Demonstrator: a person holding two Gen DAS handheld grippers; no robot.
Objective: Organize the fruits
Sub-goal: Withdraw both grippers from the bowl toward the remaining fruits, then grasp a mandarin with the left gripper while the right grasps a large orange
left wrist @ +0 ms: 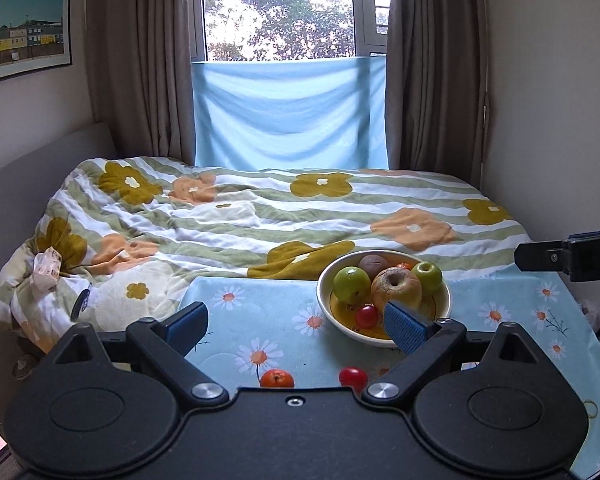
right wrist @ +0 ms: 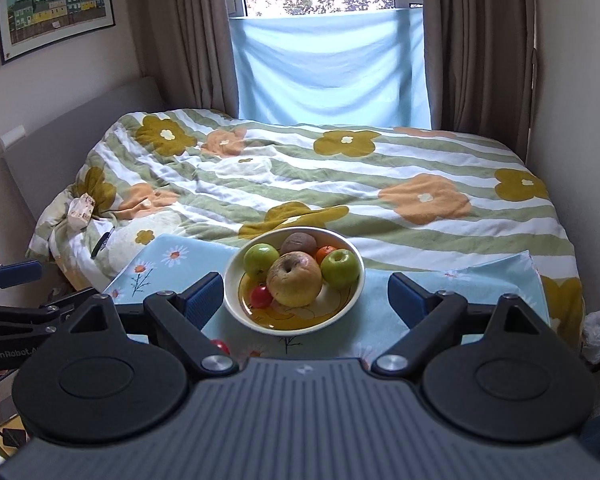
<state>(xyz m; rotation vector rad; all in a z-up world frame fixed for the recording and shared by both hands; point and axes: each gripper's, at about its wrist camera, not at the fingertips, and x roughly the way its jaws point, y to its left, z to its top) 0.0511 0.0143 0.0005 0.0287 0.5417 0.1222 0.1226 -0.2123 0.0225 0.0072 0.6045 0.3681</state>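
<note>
Both grippers spread, empty: left gripper (left wrist: 296, 326), right gripper (right wrist: 306, 300). Bowl (left wrist: 324, 300) ahead, already full. Orange (left wrist: 277, 378) and tomato (left wrist: 353, 376) loose on tabletop just under left gripper. We expect a round fruit may roll off if nudged.

Bowl (right wrist: 354, 300) sat on table (left wrist: 268, 320), bed (right wrist: 380, 200) behind it. In bowl — apples (right wrist: 295, 282), kiwi (right wrist: 299, 243) at back, tomato (right wrist: 261, 296) at front left. On table nearer camera, outside bowl — orange (left wrist: 277, 378) left of second tomato (left wrist: 353, 377).
</note>
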